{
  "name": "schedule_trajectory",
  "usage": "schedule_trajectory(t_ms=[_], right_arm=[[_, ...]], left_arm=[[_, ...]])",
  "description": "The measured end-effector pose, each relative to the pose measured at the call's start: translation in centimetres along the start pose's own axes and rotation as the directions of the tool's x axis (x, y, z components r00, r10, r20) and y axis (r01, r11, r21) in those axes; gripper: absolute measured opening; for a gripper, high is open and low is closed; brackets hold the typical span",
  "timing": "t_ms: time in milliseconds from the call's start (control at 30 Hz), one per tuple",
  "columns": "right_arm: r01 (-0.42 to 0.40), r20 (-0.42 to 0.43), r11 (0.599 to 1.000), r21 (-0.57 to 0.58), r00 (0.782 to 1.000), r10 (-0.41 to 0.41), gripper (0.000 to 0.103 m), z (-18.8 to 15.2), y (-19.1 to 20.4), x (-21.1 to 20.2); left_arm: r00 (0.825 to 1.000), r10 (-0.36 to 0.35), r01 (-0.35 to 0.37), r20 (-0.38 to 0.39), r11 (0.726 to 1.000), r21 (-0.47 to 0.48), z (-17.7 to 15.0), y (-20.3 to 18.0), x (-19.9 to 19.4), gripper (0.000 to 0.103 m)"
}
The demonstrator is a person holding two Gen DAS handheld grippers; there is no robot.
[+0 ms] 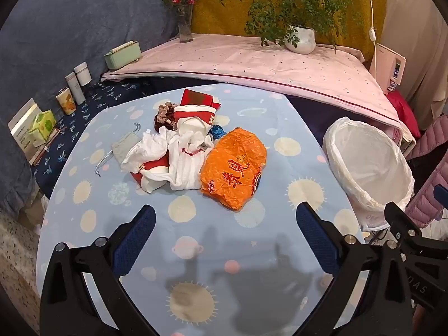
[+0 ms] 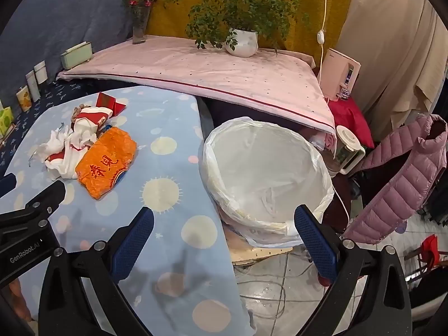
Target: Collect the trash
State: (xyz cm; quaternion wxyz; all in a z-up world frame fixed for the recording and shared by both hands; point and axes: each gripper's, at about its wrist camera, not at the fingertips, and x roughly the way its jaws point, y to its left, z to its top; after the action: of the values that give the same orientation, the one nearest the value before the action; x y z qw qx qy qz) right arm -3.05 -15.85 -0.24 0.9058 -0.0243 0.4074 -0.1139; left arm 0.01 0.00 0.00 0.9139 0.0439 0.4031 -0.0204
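Observation:
A pile of trash lies on the blue patterned table (image 1: 196,252): an orange plastic bag (image 1: 233,168), crumpled white tissues (image 1: 148,148), red-and-white wrappers (image 1: 193,117) and a small grey pouch (image 1: 123,147). The orange bag (image 2: 107,161) and the white and red scraps (image 2: 75,142) also show in the right wrist view. A bin lined with a white bag (image 1: 366,168) (image 2: 266,173) stands just right of the table. My left gripper (image 1: 225,229) is open and empty, above the table short of the pile. My right gripper (image 2: 224,229) is open and empty, near the bin's front rim.
A pink-covered bench (image 1: 252,58) behind holds a potted plant (image 1: 301,39), a vase of flowers (image 1: 184,25) and a green box (image 1: 123,54). Cups and tissue packs (image 1: 42,124) line the left. A pink puffer jacket (image 2: 403,173) and cables on the floor (image 2: 268,280) are right of the bin.

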Motion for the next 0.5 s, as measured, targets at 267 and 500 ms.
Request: schedule_trajectory(t_ms=[267, 500], right_arm=[[0.001, -0.005, 1.0, 0.004, 1.0, -0.001, 0.096, -0.2, -0.6, 0.1], [0.005, 0.0, 1.0, 0.004, 1.0, -0.005, 0.096, -0.3, -0.6, 0.2]], left_arm=[[1.0, -0.002, 0.002, -0.003, 1.0, -0.002, 0.0, 0.0, 0.0, 0.096], [1.0, -0.009, 0.009, 0.002, 1.0, 0.007, 0.0, -0.3, -0.1, 0.096]])
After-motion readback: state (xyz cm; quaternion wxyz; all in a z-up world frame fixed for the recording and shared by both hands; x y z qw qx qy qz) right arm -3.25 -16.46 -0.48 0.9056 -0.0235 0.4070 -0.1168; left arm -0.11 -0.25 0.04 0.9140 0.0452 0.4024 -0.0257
